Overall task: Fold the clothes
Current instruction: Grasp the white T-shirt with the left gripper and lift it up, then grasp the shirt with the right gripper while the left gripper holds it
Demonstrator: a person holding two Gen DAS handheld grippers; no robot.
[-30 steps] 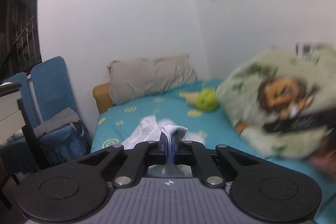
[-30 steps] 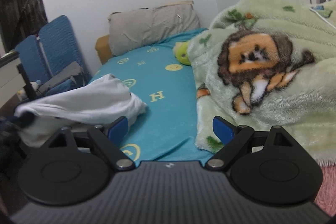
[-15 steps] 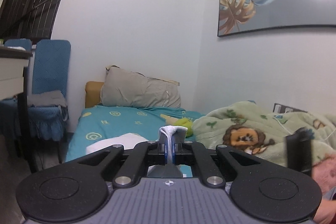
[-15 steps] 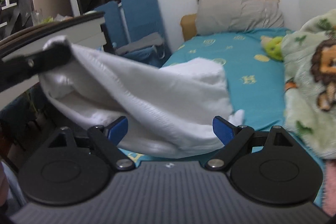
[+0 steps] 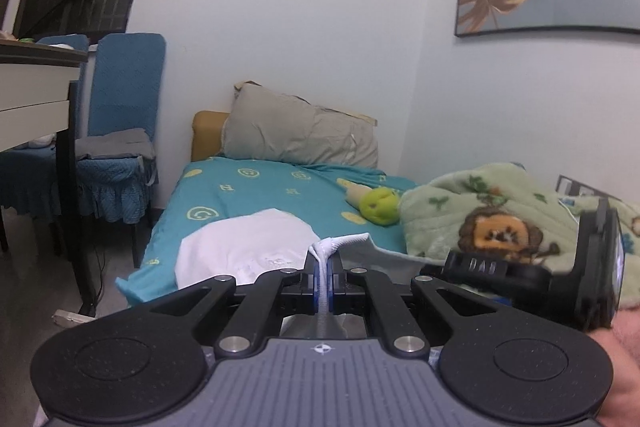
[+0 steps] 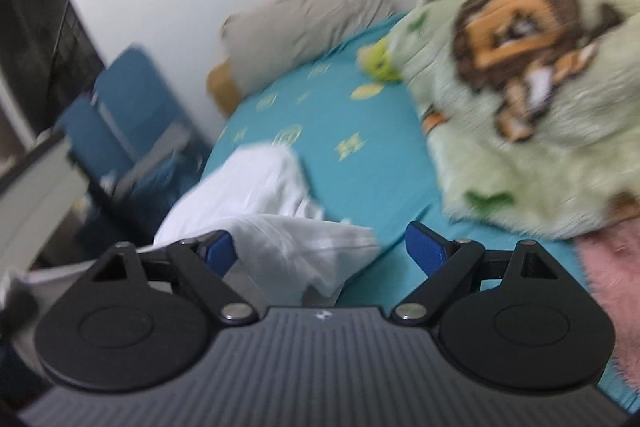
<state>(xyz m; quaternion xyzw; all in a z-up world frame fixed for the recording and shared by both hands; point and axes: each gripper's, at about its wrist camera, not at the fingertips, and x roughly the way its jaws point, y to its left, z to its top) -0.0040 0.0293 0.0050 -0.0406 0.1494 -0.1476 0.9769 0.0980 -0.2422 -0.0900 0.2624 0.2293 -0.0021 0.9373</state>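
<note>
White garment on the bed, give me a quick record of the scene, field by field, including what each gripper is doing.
garment: white garment, lying partly on the teal bed sheet
left gripper: shut on a hem of the white garment
right gripper: open, empty, just above the garment
bedding: grey pillow at the head, green lion blanket on the right
toy: green plush beside the blanket
view quality: right wrist view blurred

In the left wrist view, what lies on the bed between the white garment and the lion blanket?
A green plush toy on bare teal sheet, left wrist view.
</note>
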